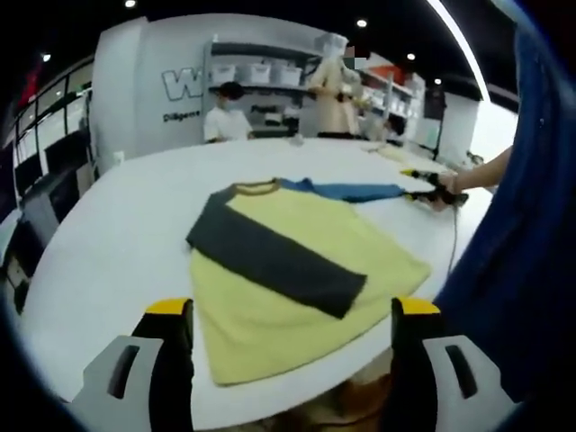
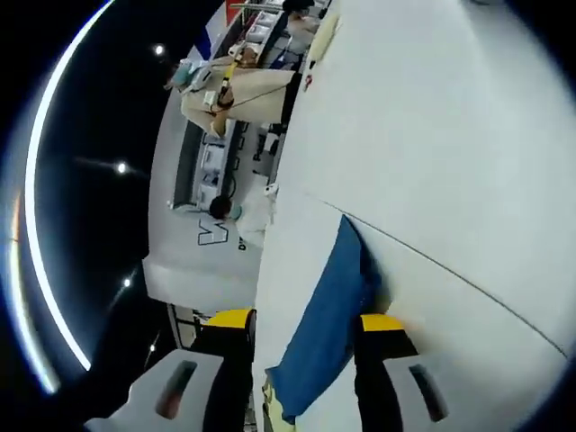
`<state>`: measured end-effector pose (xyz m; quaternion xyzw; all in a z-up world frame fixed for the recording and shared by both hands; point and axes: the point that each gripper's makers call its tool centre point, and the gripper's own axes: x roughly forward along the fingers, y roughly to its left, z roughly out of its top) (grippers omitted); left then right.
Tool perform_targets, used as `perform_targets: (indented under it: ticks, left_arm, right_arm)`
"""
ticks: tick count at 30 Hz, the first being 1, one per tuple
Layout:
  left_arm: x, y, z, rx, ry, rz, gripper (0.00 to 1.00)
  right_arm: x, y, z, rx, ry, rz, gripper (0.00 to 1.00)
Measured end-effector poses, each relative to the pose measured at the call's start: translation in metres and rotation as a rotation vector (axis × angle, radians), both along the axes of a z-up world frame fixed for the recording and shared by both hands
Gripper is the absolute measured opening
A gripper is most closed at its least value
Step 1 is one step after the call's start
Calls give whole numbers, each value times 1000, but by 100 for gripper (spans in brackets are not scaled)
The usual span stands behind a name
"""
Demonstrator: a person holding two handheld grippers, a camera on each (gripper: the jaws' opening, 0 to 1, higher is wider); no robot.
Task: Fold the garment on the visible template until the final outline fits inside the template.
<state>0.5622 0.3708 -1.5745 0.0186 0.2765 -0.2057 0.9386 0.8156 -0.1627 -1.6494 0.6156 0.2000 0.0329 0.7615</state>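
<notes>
Soft blue sleeve (image 2: 326,324) between right claw (image 2: 304,335) jaws.

Left gripper view: set back at the near edge of the white table (image 1: 117,225), held above it and looking level across the top toward shelving (image 1: 270,72) and people at the far side; whole garment (image 1: 297,270) in frame, seen from mid range between the left gripper (image 1: 292,310) jaws. Right gripper view: rolled hard sideways, low and very close to the tabletop (image 2: 450,135), facing along the blue sleeve (image 2: 328,315) between the right gripper (image 2: 301,324) jaws. Shared by both: blue sleeve (image 1: 360,191), table, same shelving wall (image 2: 202,171)
</notes>
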Motion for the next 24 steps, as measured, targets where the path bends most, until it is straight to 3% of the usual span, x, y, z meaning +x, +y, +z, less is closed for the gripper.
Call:
perform_targets:
  ticks: [3,5,10,12,18,24]
  left_arm:
    - [1,-2,-1,-2,-2,-10,85]
    - [1,-4,-1,-4,4,-16,85]
    - [-1,-2,-1,10,1,-29,87]
    - [-3,-2,1,11,-3,-25,87]
    - [-14,3,3,13,0,3,90]
    - [-21,11,1,39,3,12,92]
  right_arm:
    - [-9,1,-4,19,-10,-32,36]
    - [-5,-12,-7,20,-1,-125,31]
    - [1,-21,-2,-39,-10,-190,20]
    - [2,-21,-3,-82,4,-189,0]
    - [5,-27,-9,-189,59,-186,0]
    - [8,-27,2,-231,23,-182,0]
